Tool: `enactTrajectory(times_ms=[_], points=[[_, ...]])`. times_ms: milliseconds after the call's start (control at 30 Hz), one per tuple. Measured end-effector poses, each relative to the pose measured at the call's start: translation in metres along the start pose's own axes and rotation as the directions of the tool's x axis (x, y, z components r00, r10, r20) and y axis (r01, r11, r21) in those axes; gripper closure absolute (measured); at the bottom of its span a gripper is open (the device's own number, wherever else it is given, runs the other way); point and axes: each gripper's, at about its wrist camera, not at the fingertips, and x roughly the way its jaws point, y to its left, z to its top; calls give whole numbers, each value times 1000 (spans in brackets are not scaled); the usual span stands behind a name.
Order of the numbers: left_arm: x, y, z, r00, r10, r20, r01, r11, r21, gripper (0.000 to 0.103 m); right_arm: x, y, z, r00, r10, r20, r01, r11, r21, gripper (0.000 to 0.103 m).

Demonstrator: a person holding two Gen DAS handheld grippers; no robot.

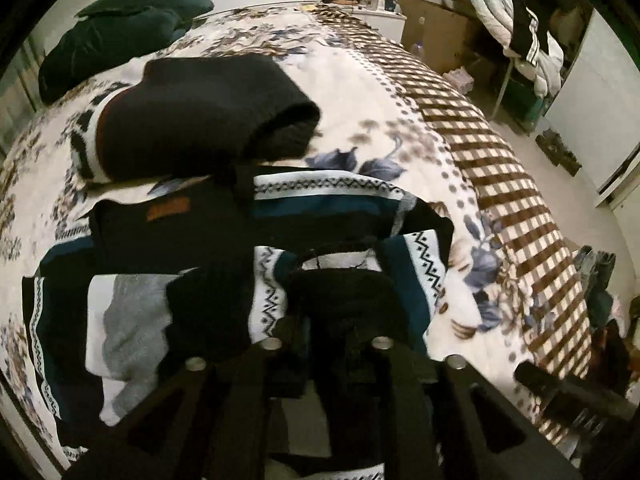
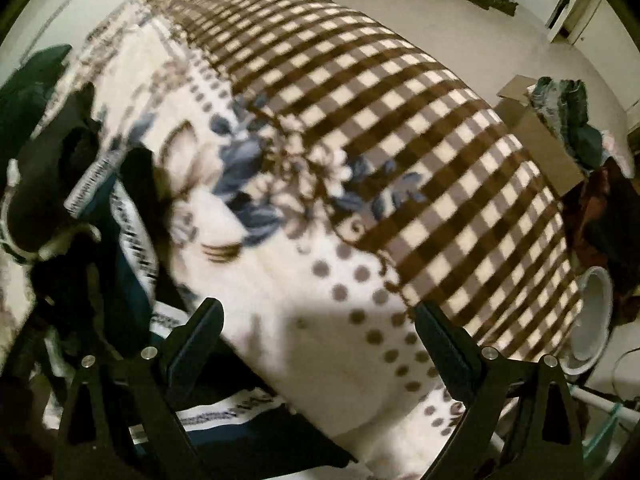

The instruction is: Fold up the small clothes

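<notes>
Left hand-held gripper (image 1: 332, 312) tips lost against dark sweater (image 1: 280, 216)

sweater (image 1: 320, 208): navy, black, white, grey bands, zigzag trim
folded garment (image 1: 200, 116): black
blanket (image 2: 304, 312): cream, blue-brown floral, brown check
pillow (image 1: 116, 36): dark green

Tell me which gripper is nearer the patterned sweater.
Left. The left gripper hangs directly over the patterned sweater; the right gripper hovers over bare blanket, with the sweater off to its left.
</notes>
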Motion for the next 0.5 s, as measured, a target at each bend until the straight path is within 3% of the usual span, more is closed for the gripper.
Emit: enactTrajectory(times_ms=[33, 100, 233, 333, 400, 500], points=[[-3, 9, -1, 1000, -2, -5, 2, 1000, -18, 44, -3, -1, 2, 1000, 25, 2, -25, 1000, 5, 5], [-17, 40, -5, 1000, -16, 0, 16, 995, -98, 6, -10, 0, 7, 996, 89, 4, -89, 996, 17, 5], [-48, 111, -19, 999, 46, 26, -39, 971, -234, 6, -19, 26, 11, 967, 253, -19, -252, 967, 20, 5], [-62, 171, -36, 987, 164, -2, -156, 938, -309, 6, -17, 64, 7, 934, 351, -67, -352, 936, -2, 5], [-62, 209, -50, 970, 241, -42, -240, 904, -354, 6, -11, 90, 6, 923, 371, -97, -376, 926, -28, 5], [-50, 245, -67, 946, 303, -113, -323, 869, -375, 6, 5, 123, 1, 930, 345, -124, -356, 931, -82, 5]])
